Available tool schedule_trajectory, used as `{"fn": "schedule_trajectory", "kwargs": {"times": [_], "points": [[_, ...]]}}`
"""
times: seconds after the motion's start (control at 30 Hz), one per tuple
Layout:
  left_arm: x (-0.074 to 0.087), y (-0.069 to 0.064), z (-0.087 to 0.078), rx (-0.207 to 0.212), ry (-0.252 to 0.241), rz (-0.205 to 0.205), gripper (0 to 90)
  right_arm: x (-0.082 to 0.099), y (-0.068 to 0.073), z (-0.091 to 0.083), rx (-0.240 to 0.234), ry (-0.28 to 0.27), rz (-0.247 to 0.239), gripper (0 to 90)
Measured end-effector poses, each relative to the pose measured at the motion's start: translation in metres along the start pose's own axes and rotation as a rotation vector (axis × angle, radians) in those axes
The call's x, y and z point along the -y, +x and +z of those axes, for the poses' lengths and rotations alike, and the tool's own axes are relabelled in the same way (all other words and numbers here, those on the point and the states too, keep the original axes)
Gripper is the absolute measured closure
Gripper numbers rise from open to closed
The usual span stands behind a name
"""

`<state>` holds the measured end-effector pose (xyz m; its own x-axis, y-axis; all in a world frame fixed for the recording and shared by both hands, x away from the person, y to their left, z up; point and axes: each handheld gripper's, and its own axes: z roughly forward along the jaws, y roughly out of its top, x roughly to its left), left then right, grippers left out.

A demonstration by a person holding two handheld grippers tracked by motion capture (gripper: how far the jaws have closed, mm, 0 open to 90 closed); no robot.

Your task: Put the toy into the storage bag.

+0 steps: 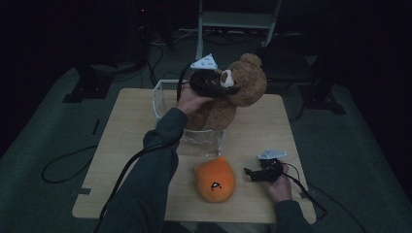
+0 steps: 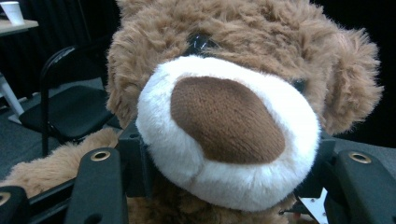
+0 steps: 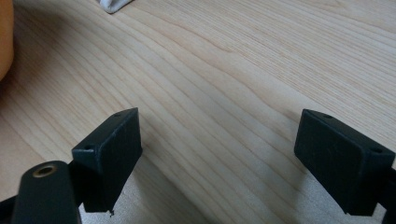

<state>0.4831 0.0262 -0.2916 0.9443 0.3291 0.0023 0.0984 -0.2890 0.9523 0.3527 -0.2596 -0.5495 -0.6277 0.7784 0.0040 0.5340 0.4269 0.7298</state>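
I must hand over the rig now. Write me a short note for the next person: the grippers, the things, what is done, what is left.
Left gripper: shut on the teddy bear by its white muzzle, held over the clear bin.
Right gripper: open, holding nothing, resting on the table.
Orange plush: on the table's near side, beside the right gripper.
Done: bear gripped.
Left: probably to set the bear down or into the bin; the orange plush is untouched.

A pale wooden bench [image 1: 126, 145] stands on grey floor [image 1: 43, 145]. On it rest a clear bin [image 1: 163, 99] and, nearer the person, an orange plush [image 1: 215, 179].
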Motion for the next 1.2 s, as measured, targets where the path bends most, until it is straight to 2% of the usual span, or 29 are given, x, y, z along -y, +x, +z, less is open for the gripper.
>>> {"fn": "schedule_trajectory", "kwargs": {"times": [0.47, 0.7, 0.83, 1.03, 1.2], "points": [[0.007, 0.001, 0.005, 0.02, 0.011, -0.022, 37.3, 0.0, 0.0, 0.0, -0.001, 0.0, 0.001, 14.3], [0.015, 0.006, 0.007, 0.034, 0.013, -0.066, 34.8, 0.0, 0.0, 0.0, -0.001, 0.0, 0.0, 14.3], [0.016, 0.007, 0.007, 0.034, 0.025, -0.076, 32.6, 0.0, 0.0, 0.0, -0.001, 0.0, 0.001, 14.3], [0.016, 0.009, 0.005, 0.032, 0.009, -0.105, 25.0, 0.0, 0.0, 0.0, -0.001, 0.0, 0.0, 14.3], [0.016, 0.012, 0.004, 0.033, -0.027, -0.128, 19.8, 0.0, 0.0, 0.0, -0.001, 0.0, 0.001, 14.3]]}}
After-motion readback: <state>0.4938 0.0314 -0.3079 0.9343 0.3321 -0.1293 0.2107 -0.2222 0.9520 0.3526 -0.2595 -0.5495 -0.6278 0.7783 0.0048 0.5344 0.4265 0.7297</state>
